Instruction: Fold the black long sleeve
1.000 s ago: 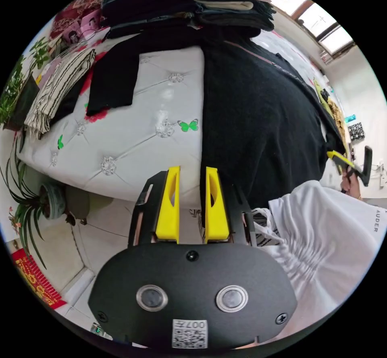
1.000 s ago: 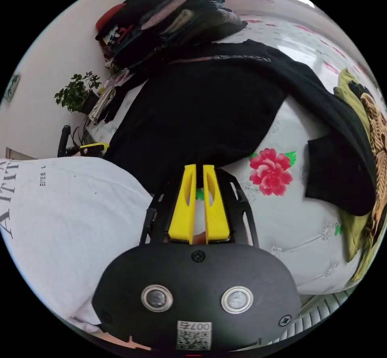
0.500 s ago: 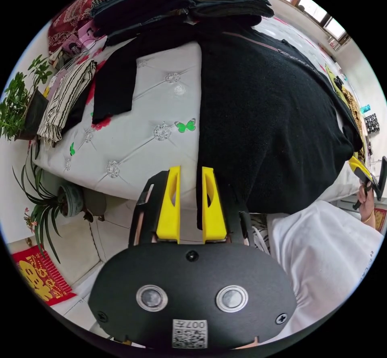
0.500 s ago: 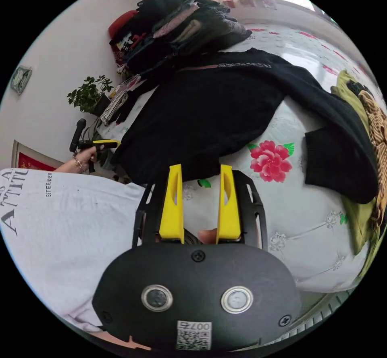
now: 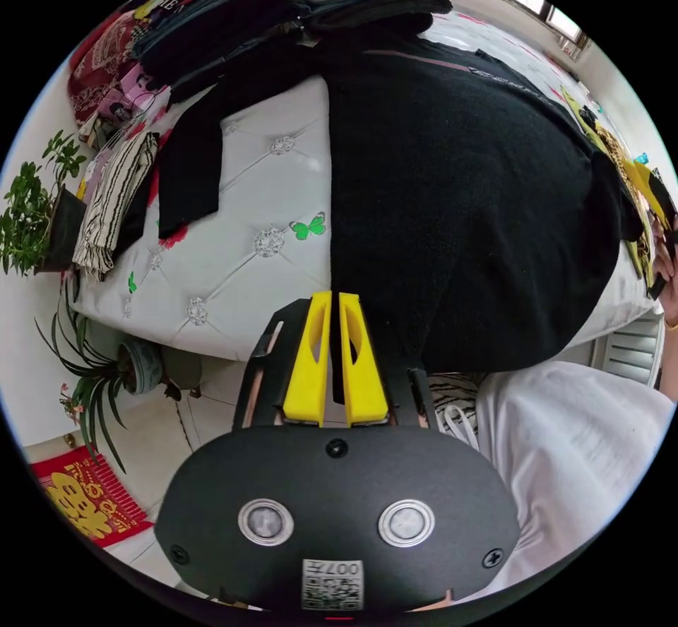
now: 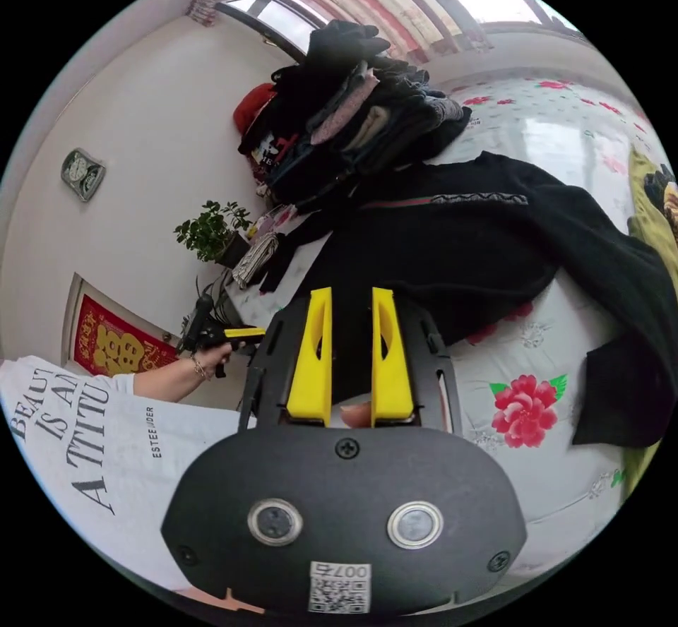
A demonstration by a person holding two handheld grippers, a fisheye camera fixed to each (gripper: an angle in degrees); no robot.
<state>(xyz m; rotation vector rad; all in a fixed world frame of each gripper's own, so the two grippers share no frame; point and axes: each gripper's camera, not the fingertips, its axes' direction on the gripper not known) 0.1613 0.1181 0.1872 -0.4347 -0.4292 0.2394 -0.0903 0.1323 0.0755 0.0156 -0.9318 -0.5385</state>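
Black long sleeve spread flat on bed, centre-right of left gripper view. Left tool clenched on hem corner, lower centre. Right tool released, jaws apart, holding nothing. Advice: keep hem taut; right should clamp opposite corner before lifting.

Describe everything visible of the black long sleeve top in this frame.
The black long sleeve is a soft, knit-looking top spread flat on the white tufted bed cover, its lower hem hanging over the bed's edge. One sleeve stretches across the cover toward a striped garment; the other sleeve lies bent beside a red flower print. A thin patterned band crosses its upper part, which lies against a stack of folded clothes. The left gripper is closed on its hem corner; the right gripper is open above it.
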